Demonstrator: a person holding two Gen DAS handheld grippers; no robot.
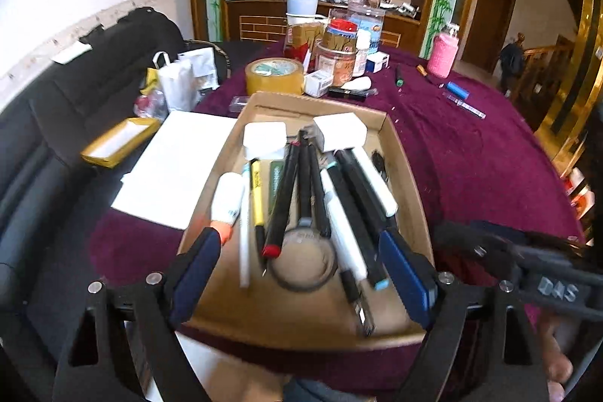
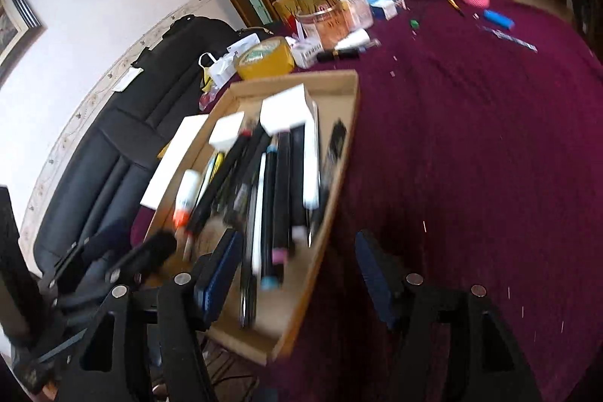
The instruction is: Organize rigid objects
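A shallow cardboard tray [image 1: 399, 153] sits on the purple tablecloth and holds several pens and markers, a white glue stick [image 1: 226, 202], a magnifying glass [image 1: 305, 262] and two white blocks [image 1: 264, 134]. My left gripper [image 1: 301, 270] hovers over the tray's near end, open, with nothing gripped. In the blurred right wrist view the right gripper [image 2: 297, 270] stands open and straddles the right wall of the tray [image 2: 339, 176], holding nothing. Loose on the cloth beyond lie a blue cylinder [image 1: 458, 90], a clear stick [image 1: 465, 106] and a green-tipped pen [image 1: 398, 76].
Behind the tray stand a roll of tan tape [image 1: 274, 76], several jars [image 1: 339, 51] and a pink bottle [image 1: 444, 53]. White paper [image 1: 177, 168] and a yellow box [image 1: 120, 142] lie to the left, by a black sofa [image 1: 94, 81]. Bare cloth [image 2: 471, 157] spreads right.
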